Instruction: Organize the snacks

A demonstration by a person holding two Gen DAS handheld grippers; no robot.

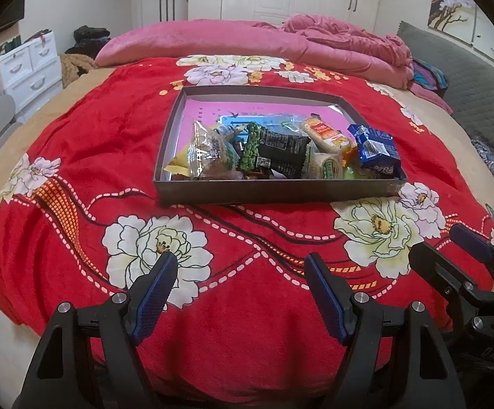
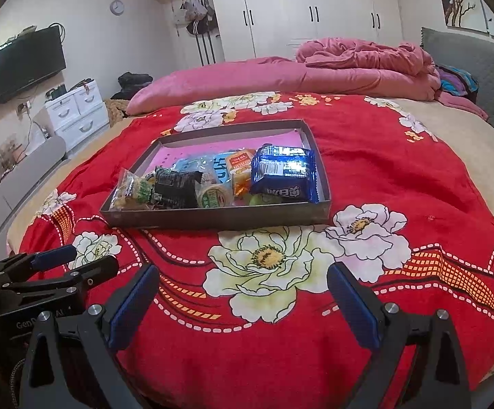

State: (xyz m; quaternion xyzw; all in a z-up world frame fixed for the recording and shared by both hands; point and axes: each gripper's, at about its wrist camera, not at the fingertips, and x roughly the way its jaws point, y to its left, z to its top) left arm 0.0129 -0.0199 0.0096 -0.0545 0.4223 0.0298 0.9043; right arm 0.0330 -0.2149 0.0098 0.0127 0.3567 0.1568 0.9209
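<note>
Several snack packets (image 1: 281, 151) lie heaped at the near end of the shallow box (image 1: 277, 192) on the red blanket (image 1: 76, 156), straight ahead of both grippers; left gripper (image 1: 240, 266) and right gripper (image 2: 243, 276) hover with jaws spread, empty, about equally near

From my seat, much of the snack pile (image 1: 274, 151) stays unreadable: the packets overlap, and the near wall of the tray (image 1: 277, 192) covers their lower edges. The print on the blue packet (image 2: 282, 173) is too blurred to read, and whatever lies beneath it is hidden. Low in the left wrist frame, the bodies of my left hand-held gripper (image 1: 240, 293) run off the bottom edge. The right hand-held gripper (image 2: 243, 303) is cut the same way (only part of it shows at the right edge of the other view). The television (image 2: 25, 64) at upper left shows nothing legible.
</note>
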